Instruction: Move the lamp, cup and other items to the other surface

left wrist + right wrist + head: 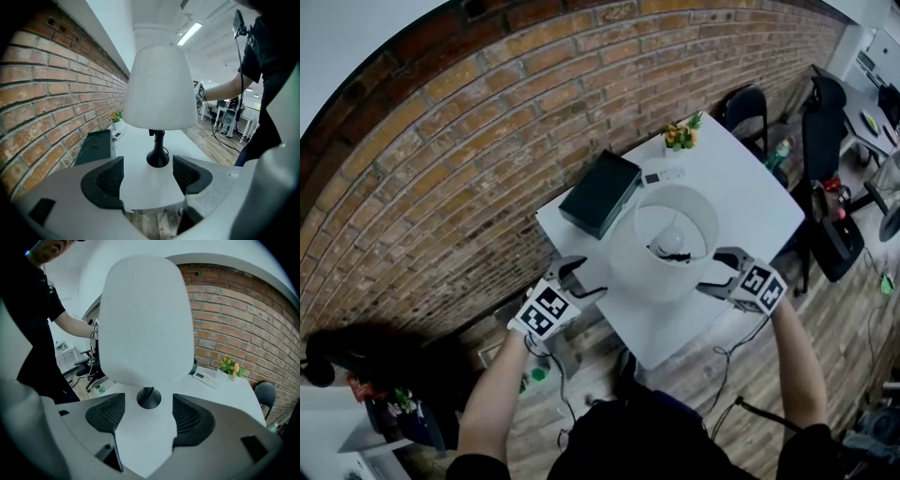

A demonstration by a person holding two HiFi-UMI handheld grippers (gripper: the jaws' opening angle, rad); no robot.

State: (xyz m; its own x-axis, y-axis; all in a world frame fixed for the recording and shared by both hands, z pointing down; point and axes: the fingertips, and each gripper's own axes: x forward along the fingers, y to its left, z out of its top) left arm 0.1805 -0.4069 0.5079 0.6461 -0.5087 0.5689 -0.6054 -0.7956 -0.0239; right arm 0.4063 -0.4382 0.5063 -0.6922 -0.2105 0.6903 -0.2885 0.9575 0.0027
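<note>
Step in hand: the person is flanking the white-shaded table lamp with a black stem and round black foot [639, 264] from both sides. By my reading, the lift is not yet beginning.
Doing it well: the shade is looking wide and soft, so squeezing it is likely risking a dent or a slip. Aiming low is the better plan, with one set of tongs clamping the slim stem, the other steadying, and the lamp staying upright.
Left tongs [586, 279]: sitting at the lower left of the lamp, jaws standing wide apart. Only bare counter is showing between the pads, and the lamp's foot is lying ahead, untouched.
Right tongs [715, 272]: sitting at the lamp's lower right, jaws also gaping wide and gripping nothing. The foot is showing just beyond the gap, clear of both pads.
Lamp's place: standing upright near the front of the white square counter [750, 202], centre frame.
Farther back: a flat black box [600, 192] is lying upper left of the lamp. A small white remote-like device [661, 175] and a little pot of yellow flowers [680, 136] are sitting towards the brick wall [487, 141].
Cup: not showing anywhere I can make out.
</note>
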